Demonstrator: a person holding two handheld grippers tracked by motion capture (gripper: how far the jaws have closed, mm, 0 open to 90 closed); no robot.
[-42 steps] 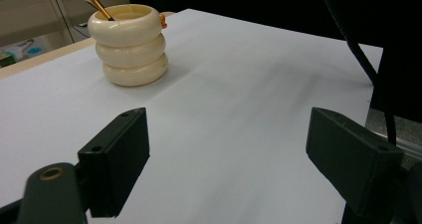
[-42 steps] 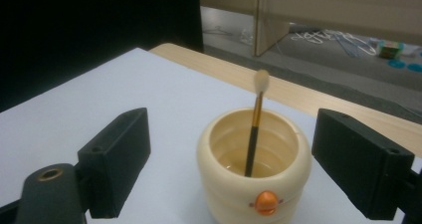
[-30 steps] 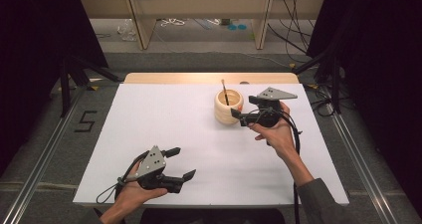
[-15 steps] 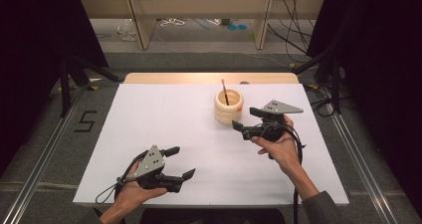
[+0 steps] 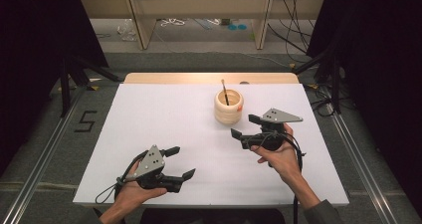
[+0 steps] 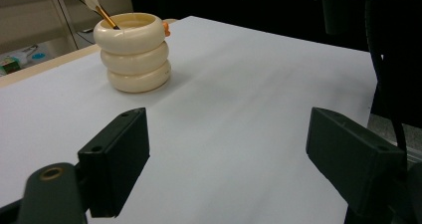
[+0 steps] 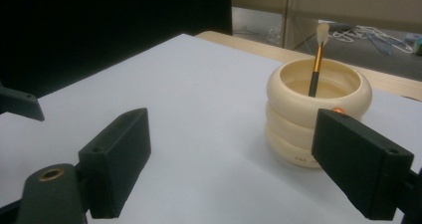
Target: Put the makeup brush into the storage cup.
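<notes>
The cream ribbed holder (image 5: 229, 106) stands on the white table sheet (image 5: 164, 109), far of centre, with a makeup brush (image 5: 224, 91) upright inside. The right gripper (image 5: 245, 126) hovers just near-right of the holder, jaws wide apart and empty. The left gripper (image 5: 180, 162) sits at the near-left edge, jaws spread, holding nothing.

Brush (image 5: 224, 91) in holder (image 5: 228, 106) at table's (image 5: 149, 114) far middle, right gripper (image 5: 245, 126) just beside, left gripper (image 5: 180, 162) near front edge
</notes>
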